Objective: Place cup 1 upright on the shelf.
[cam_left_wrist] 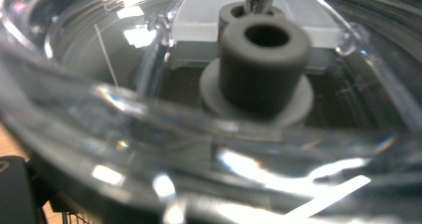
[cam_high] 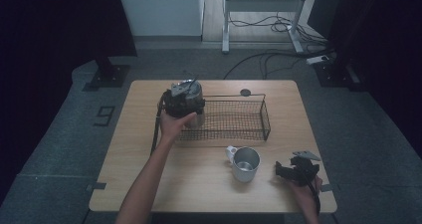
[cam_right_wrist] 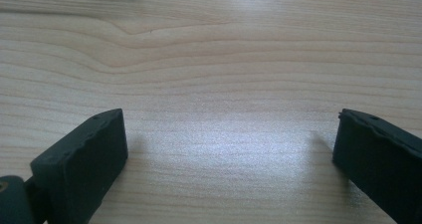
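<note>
Left gripper [cam_high: 183, 102]: clamped on glass jar [cam_high: 193, 97], held at wire basket's [cam_high: 263, 115] left end
Glass jar: clear lid, grey knob [cam_left_wrist: 262, 64]
Right gripper [cam_high: 293, 170]: jaws spread, empty, on table [cam_high: 149, 164] near basket's right corner
Metal mug [cam_high: 245, 163]: just before basket
</note>
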A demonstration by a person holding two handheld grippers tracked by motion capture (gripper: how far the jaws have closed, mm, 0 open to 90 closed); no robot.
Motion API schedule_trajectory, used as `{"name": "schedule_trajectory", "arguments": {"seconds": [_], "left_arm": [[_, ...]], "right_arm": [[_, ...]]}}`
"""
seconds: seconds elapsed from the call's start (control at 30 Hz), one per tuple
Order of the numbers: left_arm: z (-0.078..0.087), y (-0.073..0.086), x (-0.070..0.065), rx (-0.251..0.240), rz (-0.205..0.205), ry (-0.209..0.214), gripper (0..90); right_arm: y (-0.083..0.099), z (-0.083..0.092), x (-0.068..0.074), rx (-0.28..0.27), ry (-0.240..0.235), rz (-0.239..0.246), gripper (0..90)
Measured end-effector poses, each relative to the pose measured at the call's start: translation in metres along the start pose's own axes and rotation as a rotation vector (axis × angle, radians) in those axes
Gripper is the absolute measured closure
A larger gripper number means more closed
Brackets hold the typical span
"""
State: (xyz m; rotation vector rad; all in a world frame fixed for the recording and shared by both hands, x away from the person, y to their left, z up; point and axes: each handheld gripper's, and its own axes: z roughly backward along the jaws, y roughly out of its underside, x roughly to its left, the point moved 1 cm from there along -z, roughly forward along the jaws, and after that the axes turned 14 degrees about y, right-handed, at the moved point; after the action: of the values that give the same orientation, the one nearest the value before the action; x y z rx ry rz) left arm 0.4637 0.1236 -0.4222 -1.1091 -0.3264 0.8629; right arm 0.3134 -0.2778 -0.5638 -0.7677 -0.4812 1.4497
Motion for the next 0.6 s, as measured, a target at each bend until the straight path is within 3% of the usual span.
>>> {"name": "schedule_trajectory", "arguments": {"seconds": [0.6], "left_arm": [[-0.013,0.014,0.009,0.046,0.026,-0.018,4.1]], "right_arm": [[0.0,0.0,0.0,0.0,0.0,0.0,0.6]]}}
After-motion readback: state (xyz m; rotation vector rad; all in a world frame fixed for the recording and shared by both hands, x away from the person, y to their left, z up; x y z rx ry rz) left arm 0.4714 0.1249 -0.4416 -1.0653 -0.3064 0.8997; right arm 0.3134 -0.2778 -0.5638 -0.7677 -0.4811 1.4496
